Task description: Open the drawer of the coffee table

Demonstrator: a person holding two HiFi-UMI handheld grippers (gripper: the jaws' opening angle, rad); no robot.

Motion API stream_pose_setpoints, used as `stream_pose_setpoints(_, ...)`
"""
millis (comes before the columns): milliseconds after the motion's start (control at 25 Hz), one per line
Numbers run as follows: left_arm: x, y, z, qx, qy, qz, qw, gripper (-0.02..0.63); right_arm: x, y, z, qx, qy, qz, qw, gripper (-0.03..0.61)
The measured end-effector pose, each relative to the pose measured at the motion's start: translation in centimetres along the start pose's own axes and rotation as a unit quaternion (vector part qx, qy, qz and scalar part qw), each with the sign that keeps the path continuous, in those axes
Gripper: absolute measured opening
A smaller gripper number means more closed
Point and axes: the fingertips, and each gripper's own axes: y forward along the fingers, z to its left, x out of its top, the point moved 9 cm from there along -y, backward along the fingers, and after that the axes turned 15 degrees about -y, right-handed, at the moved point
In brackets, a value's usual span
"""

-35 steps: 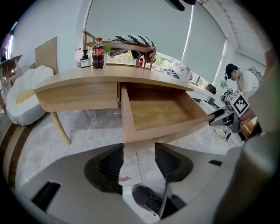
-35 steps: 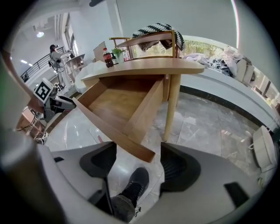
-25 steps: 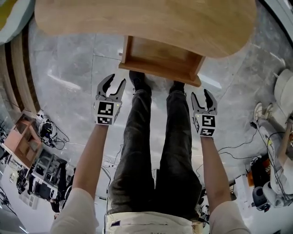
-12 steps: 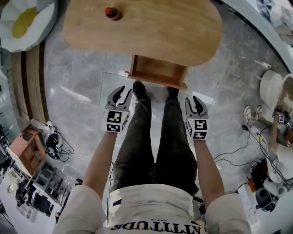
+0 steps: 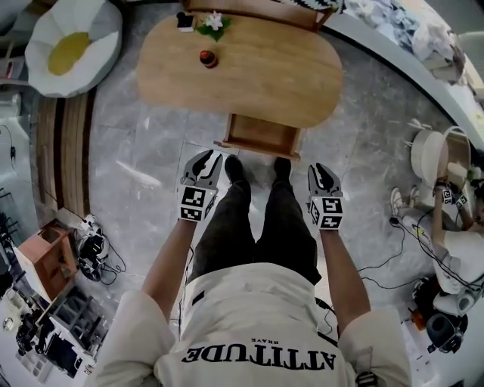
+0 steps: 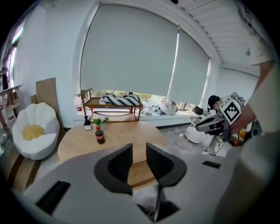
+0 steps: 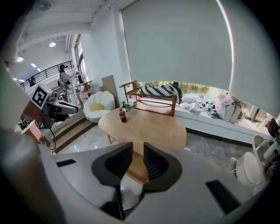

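Observation:
The oval wooden coffee table [image 5: 249,68] stands ahead of me, and its drawer [image 5: 261,136] is pulled out toward my feet. Both grippers hang in the air above the floor, short of the drawer and apart from it. My left gripper [image 5: 206,157] is left of the drawer's front; its jaws are closing to a narrow gap with nothing between them [image 6: 139,151]. My right gripper [image 5: 321,172] is right of the drawer, its jaws also closing on nothing [image 7: 138,151]. Both gripper views look down over the table [image 6: 118,135] [image 7: 148,124].
A small dark bottle [image 5: 208,58] and a little plant [image 5: 214,21] stand on the tabletop. A white egg-shaped cushion [image 5: 72,47] lies far left, a wooden bench [image 6: 113,105] behind the table. My shoes [image 5: 234,168] stand before the drawer. Cables and gear crowd both floor edges.
Both grippers and the head view have risen well above the floor and drawn back from the drawer. Both pairs of jaws have narrowed. The drawer stays pulled out.

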Motion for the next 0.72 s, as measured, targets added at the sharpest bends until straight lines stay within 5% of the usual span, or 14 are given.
stream_pose_setpoints(400, 6.6, -6.4, 0.4, -0.044, 0.031, -0.041, 0.9977, 0.072, 6.2, -6.1, 4.1, -0.01, -0.012, -0.03, 0.999, 0.065)
stream_pose_setpoints(720, 8.5, -9.1, -0.6, -0.063, 0.051, -0.049, 0.9955, 0.051, 8.4, -10.0, 4.3, -0.044, -0.012, -0.062, 0.997, 0.033)
